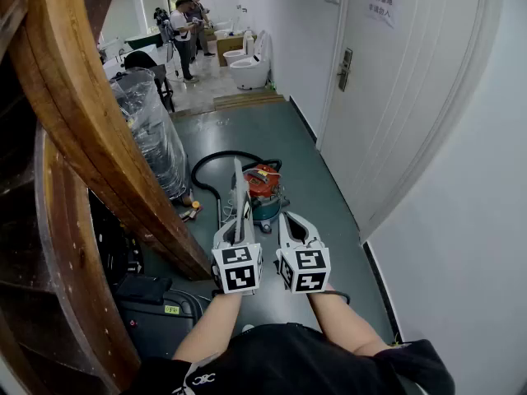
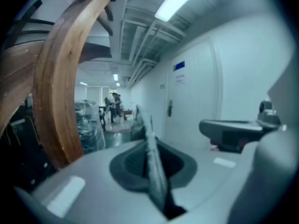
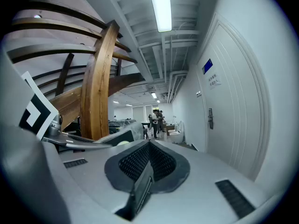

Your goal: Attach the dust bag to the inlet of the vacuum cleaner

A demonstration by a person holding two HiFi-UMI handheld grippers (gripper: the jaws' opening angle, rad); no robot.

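the dust bag (image 1: 240, 197) stands upright and edge-on, a thin grey sheet clenched between the fingers (image 2: 88, 171) of the left gripper (image 1: 236, 223) and sticking up past their tips. the vacuum cleaner (image 1: 263, 186), orange on top with a teal body, sits on the grey floor (image 1: 272, 130) just ahead of both sets of fingertips, apart from the bag. a black hose (image 1: 206, 164) loops on the floor ahead and to the left of the left fingers. the right gripper (image 1: 290, 220) is held just to the right of the left one, its fingers (image 3: 215, 171) pressed together on nothing. a curved wooden stair beam (image 1: 99, 138) rises to the left of the left fingers. a white door (image 1: 395, 81) stands to the right of the right ones. people (image 1: 183, 23) stand far ahead down the corridor.
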